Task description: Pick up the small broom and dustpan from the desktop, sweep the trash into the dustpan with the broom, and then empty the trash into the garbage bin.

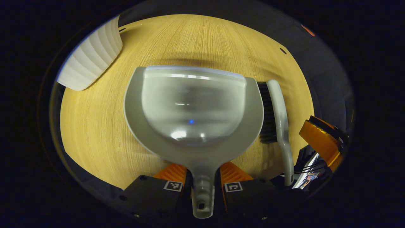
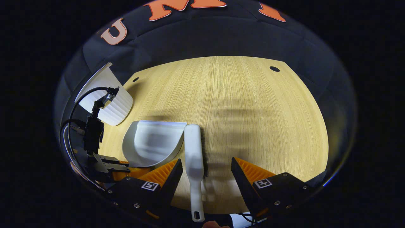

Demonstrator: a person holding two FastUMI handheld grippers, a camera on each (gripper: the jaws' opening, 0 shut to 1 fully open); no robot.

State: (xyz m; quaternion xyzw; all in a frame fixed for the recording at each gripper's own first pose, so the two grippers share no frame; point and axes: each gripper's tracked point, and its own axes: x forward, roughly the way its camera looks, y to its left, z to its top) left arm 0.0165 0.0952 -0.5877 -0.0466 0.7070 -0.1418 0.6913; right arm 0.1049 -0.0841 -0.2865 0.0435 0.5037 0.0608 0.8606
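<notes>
A grey dustpan (image 1: 193, 107) lies flat on the wooden table (image 1: 95, 126). Its handle (image 1: 202, 190) runs back between the fingers of my left gripper (image 1: 202, 172), which is shut on it. To the right of the pan lies the small broom (image 1: 280, 117), bristles toward the pan. In the right gripper view the broom (image 2: 194, 155) lies lengthwise between the fingers of my right gripper (image 2: 207, 167), which stands open around its handle without touching it. The dustpan (image 2: 153, 142) is just left of the broom, with the left gripper (image 2: 126, 171) behind it.
A white ribbed garbage bin (image 1: 91, 60) stands at the table's far left corner; it appears as the bin (image 2: 110, 101) beyond the dustpan in the right gripper view. Bare tabletop (image 2: 253, 110) stretches ahead and right. The right gripper (image 1: 322, 142) sits at the table's right edge.
</notes>
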